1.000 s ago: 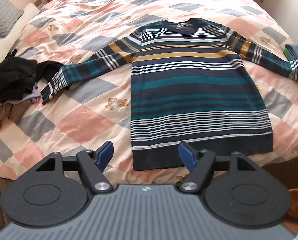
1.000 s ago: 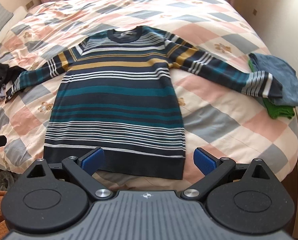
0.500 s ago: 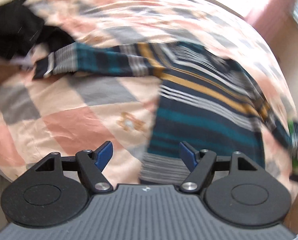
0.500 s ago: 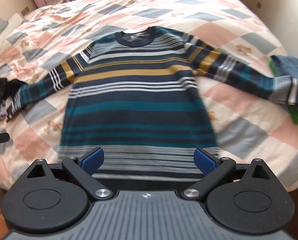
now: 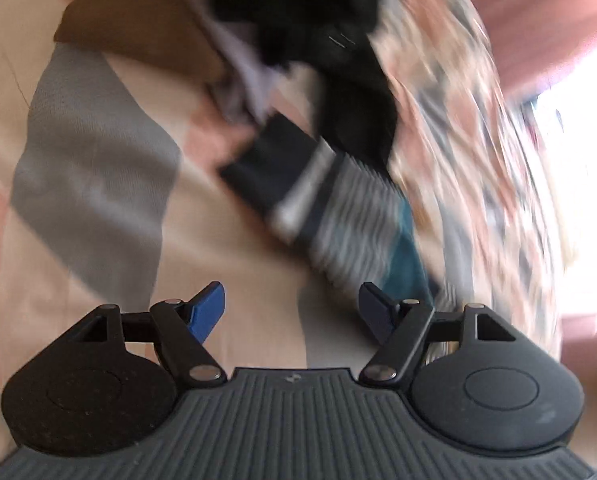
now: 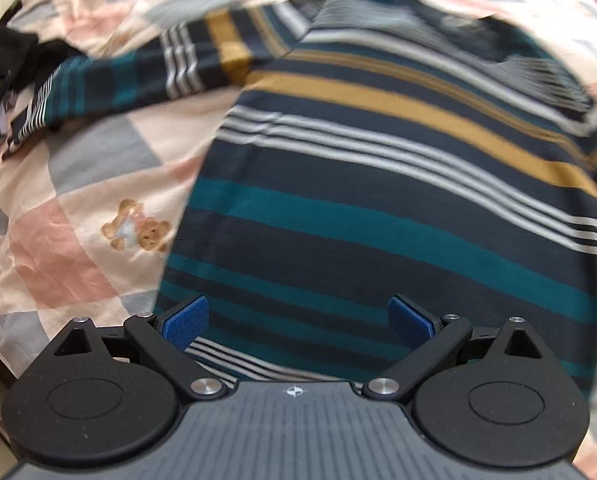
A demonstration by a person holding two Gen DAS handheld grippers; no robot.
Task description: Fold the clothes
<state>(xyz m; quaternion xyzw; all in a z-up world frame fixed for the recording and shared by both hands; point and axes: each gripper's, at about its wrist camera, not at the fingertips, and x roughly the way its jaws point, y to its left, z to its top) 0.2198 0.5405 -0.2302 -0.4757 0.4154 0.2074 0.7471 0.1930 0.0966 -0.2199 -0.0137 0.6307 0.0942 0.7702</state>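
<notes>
Left gripper [image 5: 291,307]: jaws spread, empty, low over the quilt [image 5: 98,168]; a second ago back at the hem, looking down the whole garment. Just ahead, sleeve cuff [image 5: 298,184], dark end band then fine white stripes, lying flat, untouched. Beyond it, heap of black and brown clothes [image 5: 298,40], touching or nearly touching the cuff; blur forbids more.

Right gripper [image 6: 298,320]: jaws spread, empty, now over the lower body of the striped sweater [image 6: 378,208]; earlier short of the hem. Sweater spread face-up on the bed, sleeve [image 6: 138,76] reaching out toward the dark heap [image 6: 2,64]. Teddy-bear print [image 6: 136,226] on bare quilt beside the body edge.

Reading: approach under way, no fold begun. Likely first step a sleeve fold, cuff carried inward across the chest. Risk: snagging the neighbouring heap with the cuff.
</notes>
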